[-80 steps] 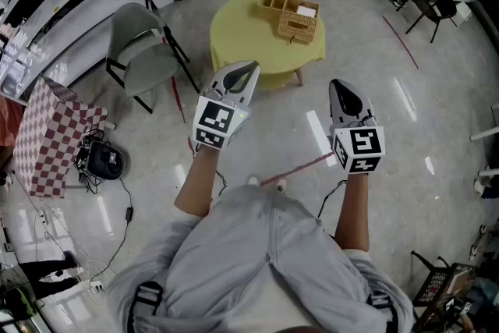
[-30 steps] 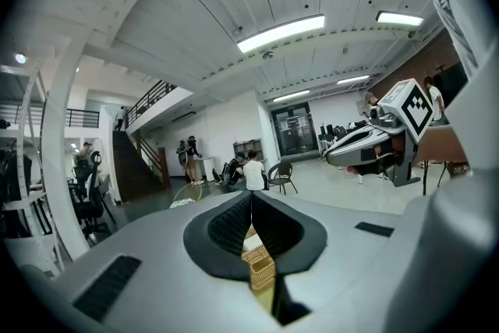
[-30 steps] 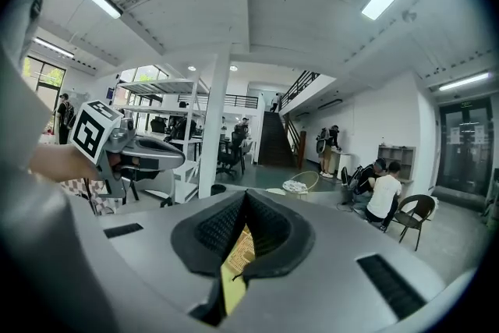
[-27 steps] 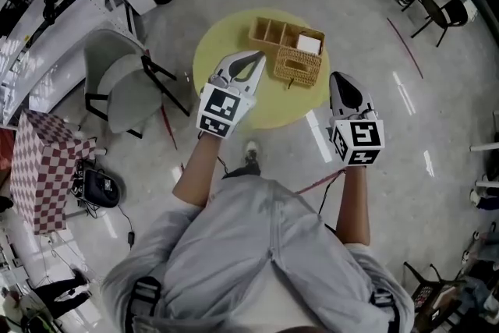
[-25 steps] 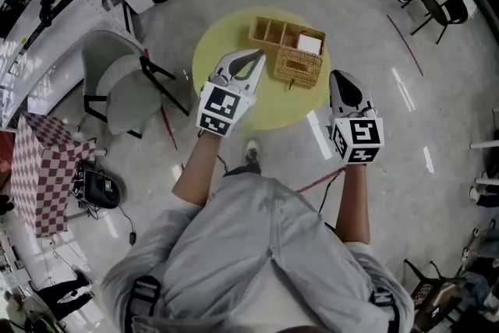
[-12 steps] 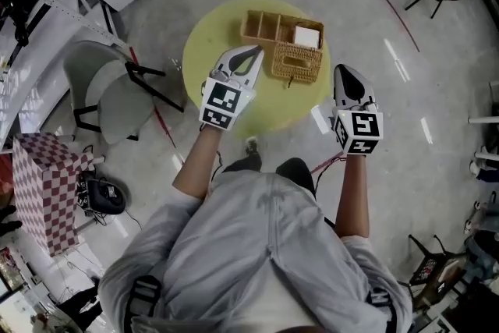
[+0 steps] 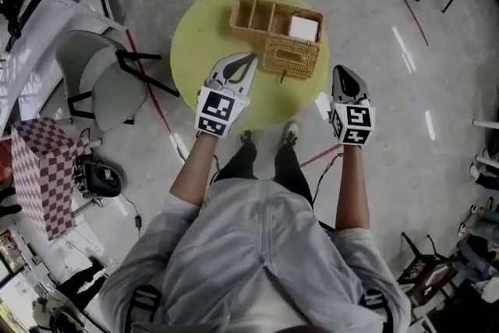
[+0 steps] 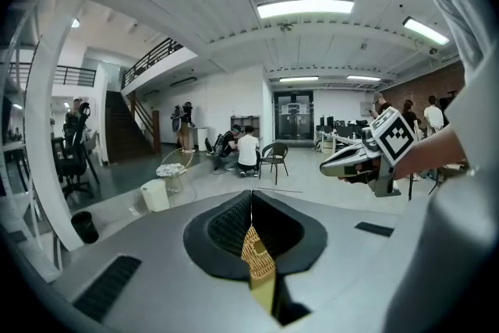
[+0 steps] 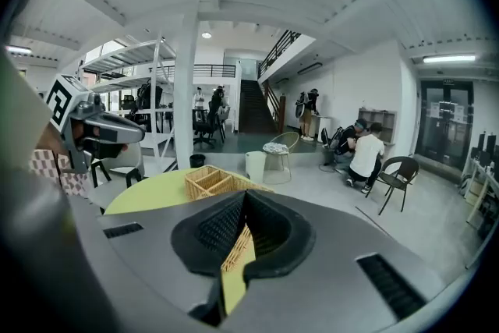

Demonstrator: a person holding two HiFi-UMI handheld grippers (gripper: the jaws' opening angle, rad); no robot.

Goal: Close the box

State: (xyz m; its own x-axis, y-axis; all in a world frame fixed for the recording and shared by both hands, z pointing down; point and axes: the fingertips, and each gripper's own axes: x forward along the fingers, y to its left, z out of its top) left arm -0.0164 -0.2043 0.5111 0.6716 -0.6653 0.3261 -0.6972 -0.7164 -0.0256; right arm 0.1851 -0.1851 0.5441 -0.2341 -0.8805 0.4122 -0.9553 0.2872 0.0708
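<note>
A wicker box (image 7: pixel 274 31) with open compartments stands on the round yellow table (image 7: pixel 203 27), and something white (image 7: pixel 304 27) lies in its right compartment. Its woven lid part (image 7: pixel 290 57) lies on the side nearest me. My left gripper (image 7: pixel 249 58) hovers over the table's near edge, just left of the box, shut and empty. Off the table's right edge, over the floor, my right gripper (image 7: pixel 341 72) is shut and empty too. The right gripper view shows the box (image 9: pixel 209 181) beyond the closed jaws (image 9: pixel 244 197). The left gripper view (image 8: pixel 251 199) looks over the room, not at the box.
A grey chair (image 7: pixel 105 82) stands left of the table. A checkered box (image 7: pixel 43 171) and a black device with cables (image 7: pixel 101 177) lie on the floor at far left. Seated people (image 9: pixel 366 156), a white bin (image 9: pixel 255 165) and a wire side table (image 9: pixel 278 152) are across the room.
I have walked up to the table, so the table and box lie closer under both grippers. The left gripper now reaches over the table's edge. Both stay shut.
</note>
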